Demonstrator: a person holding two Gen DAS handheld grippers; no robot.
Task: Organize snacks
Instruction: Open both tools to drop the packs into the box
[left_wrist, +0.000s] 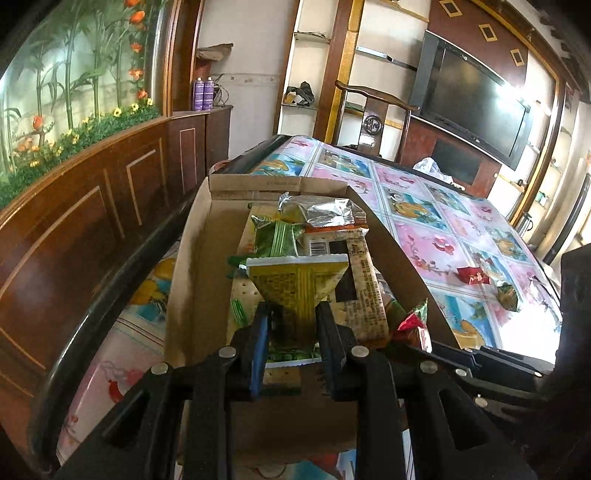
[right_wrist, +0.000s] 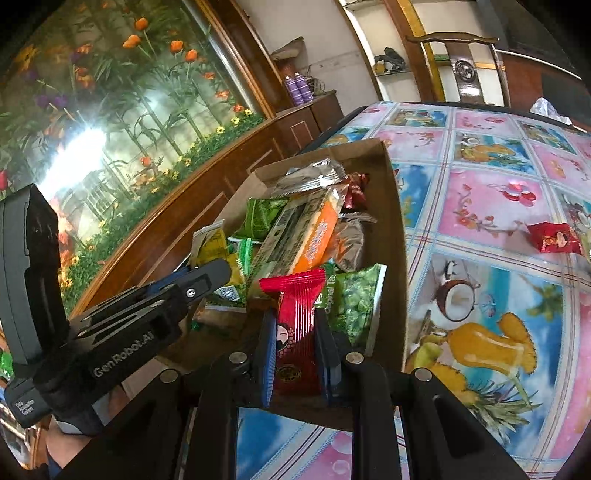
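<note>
Snacks are piling up in the cardboard box at the edge of the table, so a good part of the sorting looks done.

From the left wrist, the left gripper is pinching a yellow packet by its lower end, jaws nearly together on it, and is holding it over the box. Below it are lying a green packet, a silver foil pouch and a long printed pack. Out on the tablecloth, a red wrapped snack and a small green one are waiting to be collected.

From the right wrist, the right gripper is gripping a red packet, jaws closed tight against its sides, above the near end of the box. A green pea packet is leaning just beside it, and an orange pack is lying across the heap. The left gripper is showing beside it with the yellow packet. One red snack is sitting loose on the table.

By my reading, both held packets need releasing into the box, then the stray ones need fetching.
</note>
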